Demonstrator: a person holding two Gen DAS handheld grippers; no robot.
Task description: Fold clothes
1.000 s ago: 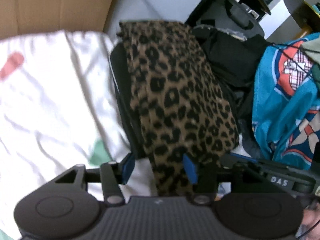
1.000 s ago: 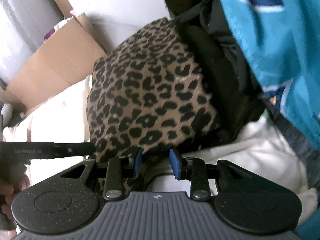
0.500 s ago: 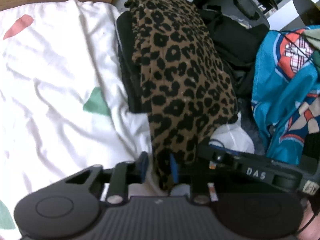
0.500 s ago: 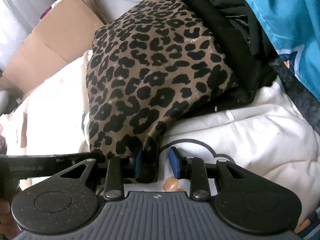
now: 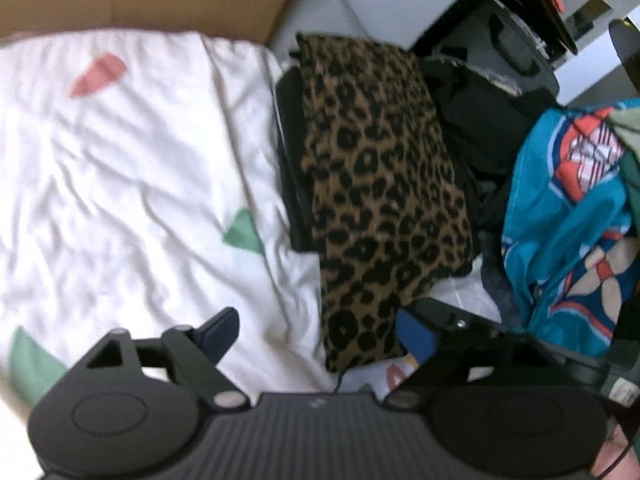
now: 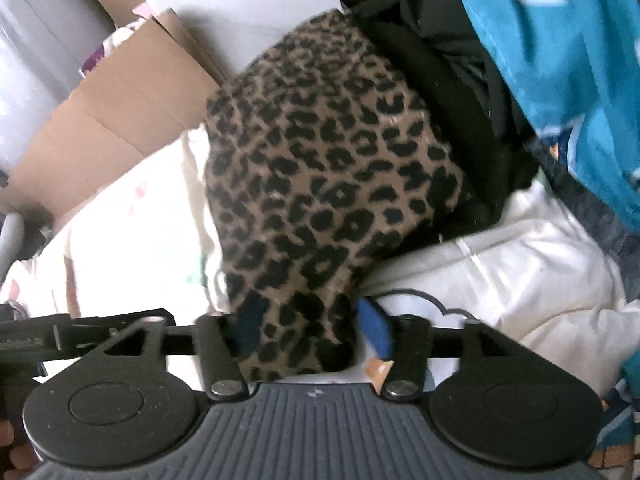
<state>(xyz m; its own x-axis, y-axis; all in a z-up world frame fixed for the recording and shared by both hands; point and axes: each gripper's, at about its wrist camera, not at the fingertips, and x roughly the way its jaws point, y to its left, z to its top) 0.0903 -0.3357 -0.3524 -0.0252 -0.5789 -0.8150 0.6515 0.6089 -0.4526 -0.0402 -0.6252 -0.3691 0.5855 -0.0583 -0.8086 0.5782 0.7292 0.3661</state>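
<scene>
On the white patterned sheet (image 5: 132, 184), beside dark clothes, lies the folded leopard-print garment (image 5: 384, 184). Both tools, left tool (image 5: 320, 334) and right tool (image 6: 316, 330), have just been opening; jaws wide, gripping nothing, likely releasing the finished fold.

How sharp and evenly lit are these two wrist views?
Left wrist view: soft all over, the white sheet nearly blown out and the leopard-print garment slightly smeared. Right wrist view: blurrier, worst on the teal fabric at the bowed fisheye edge.
</scene>
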